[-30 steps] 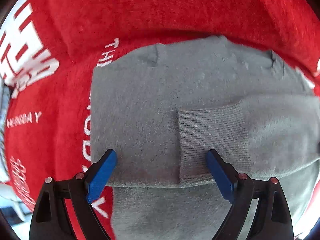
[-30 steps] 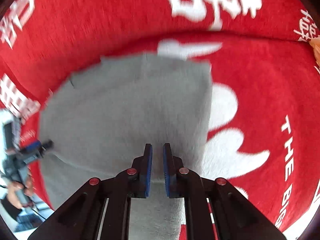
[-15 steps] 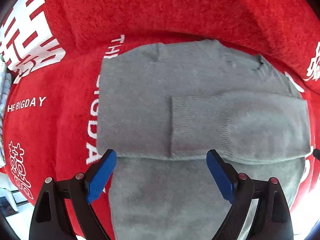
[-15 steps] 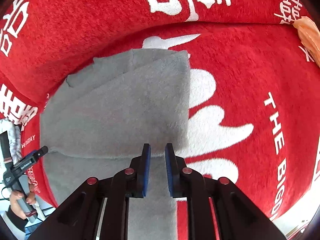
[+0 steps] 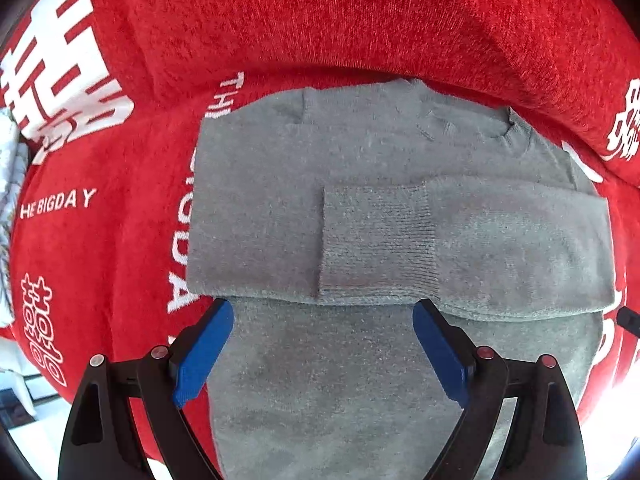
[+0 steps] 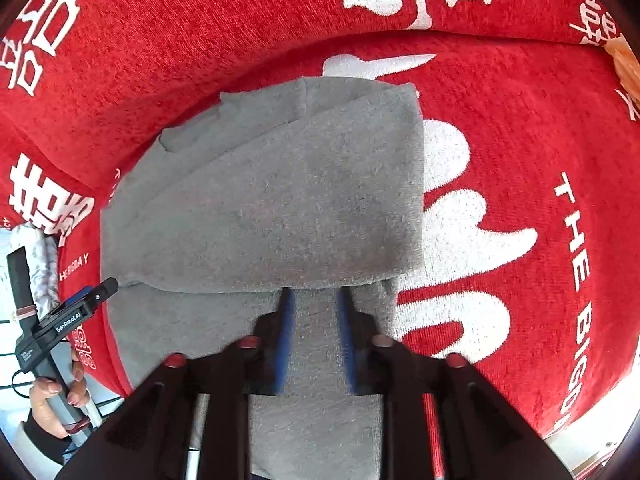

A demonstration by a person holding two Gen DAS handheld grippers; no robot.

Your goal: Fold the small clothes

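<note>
A grey sweater lies flat on a red blanket, with one sleeve folded across its body and the ribbed cuff near the middle. My left gripper hangs open above the sweater's lower part, its blue pads wide apart with nothing between them. In the right wrist view the same sweater shows its folded sleeve along the right edge. My right gripper hovers just over the sleeve's lower hem, its jaws opening and blurred, the pads pressing on nothing. The left gripper appears at the lower left, held by a hand.
White characters and lettering cover the red blanket. An orange cloth lies at its far right edge. A pale patterned fabric sits off the blanket's left side. The blanket's near edge runs along the bottom of both views.
Both grippers have lifted away, so more of the sweater shows. The right jaws went from almost shut to clearly parted. The left jaws stayed wide.
</note>
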